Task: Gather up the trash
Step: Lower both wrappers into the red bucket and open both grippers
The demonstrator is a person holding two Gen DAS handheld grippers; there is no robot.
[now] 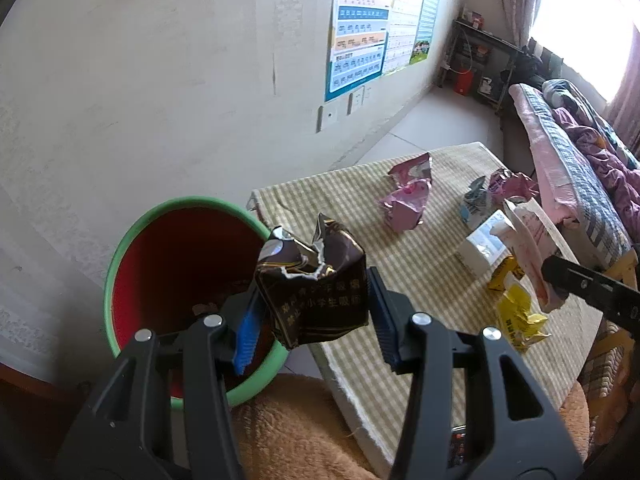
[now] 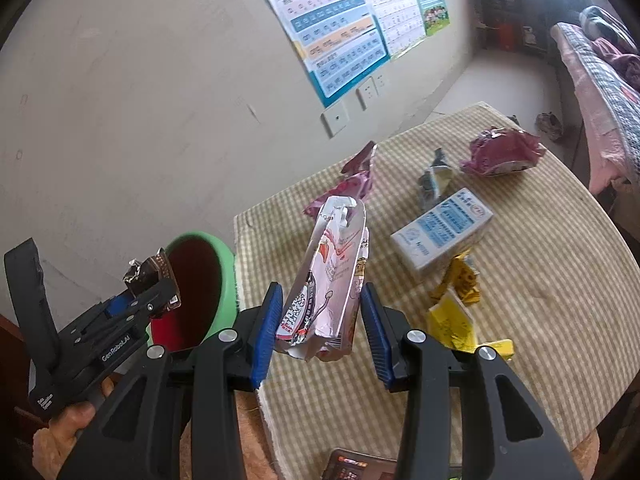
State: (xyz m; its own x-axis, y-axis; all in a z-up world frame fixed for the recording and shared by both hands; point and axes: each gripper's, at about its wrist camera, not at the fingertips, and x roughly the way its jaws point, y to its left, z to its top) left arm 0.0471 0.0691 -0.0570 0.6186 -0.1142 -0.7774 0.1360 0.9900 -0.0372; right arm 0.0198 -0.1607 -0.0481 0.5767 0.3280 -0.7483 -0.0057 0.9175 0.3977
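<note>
My left gripper (image 1: 314, 308) is shut on a torn dark brown wrapper (image 1: 316, 280) and holds it over the right rim of a green bin with a red inside (image 1: 180, 272). It also shows in the right wrist view (image 2: 152, 296) beside the bin (image 2: 196, 296). My right gripper (image 2: 320, 320) is shut on a pale pink wrapper (image 2: 328, 280) and holds it above the striped table (image 2: 540, 280) near its left edge. This wrapper shows in the left wrist view (image 1: 532, 248) at the right.
On the table lie pink wrappers (image 1: 406, 198) (image 2: 500, 152), a white and blue box (image 2: 444, 232), a grey-blue wrapper (image 2: 434, 178) and yellow wrappers (image 2: 456, 304). A bed (image 1: 580, 160) stands at the right. A wall is behind the bin.
</note>
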